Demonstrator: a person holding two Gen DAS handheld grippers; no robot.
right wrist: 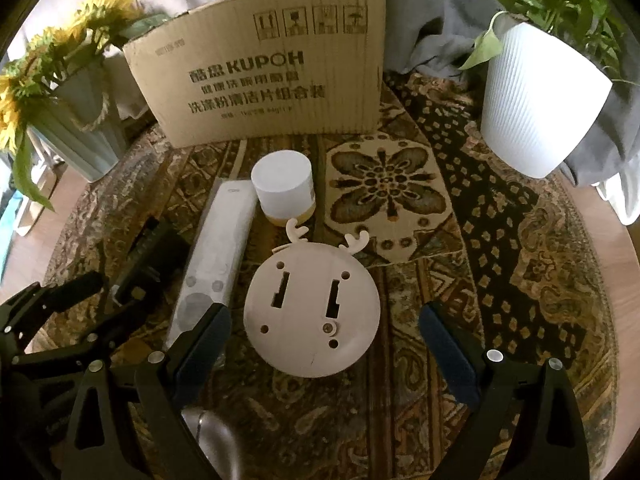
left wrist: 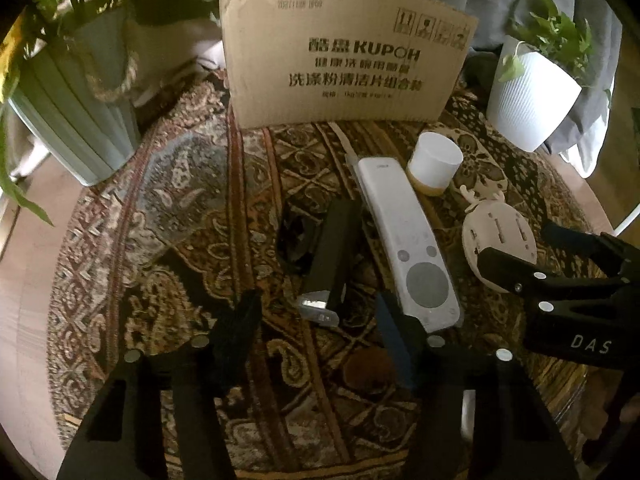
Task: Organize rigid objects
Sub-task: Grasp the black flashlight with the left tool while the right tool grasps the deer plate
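Note:
On the patterned cloth lie a black stapler (left wrist: pixel 330 256), a long white remote (left wrist: pixel 404 240), a white cylinder with a tan base (left wrist: pixel 434 164) and a round cream disc with antlers (left wrist: pixel 496 240). My left gripper (left wrist: pixel 316 324) is open, its fingers either side of the stapler's near end. In the right wrist view my right gripper (right wrist: pixel 324 332) is open around the near part of the disc (right wrist: pixel 312 304). The remote (right wrist: pixel 218 256), the cylinder (right wrist: pixel 284 188) and the stapler (right wrist: pixel 148 264) lie to its left. The right gripper also shows in the left wrist view (left wrist: pixel 540 256), by the disc.
A KUPOH cardboard box (left wrist: pixel 340 56) stands at the back of the round table. A white ribbed plant pot (right wrist: pixel 540 96) is at the back right, a pale green sunflower pot (right wrist: pixel 76 120) at the back left. A metallic object (right wrist: pixel 216 436) lies near the right gripper's left finger.

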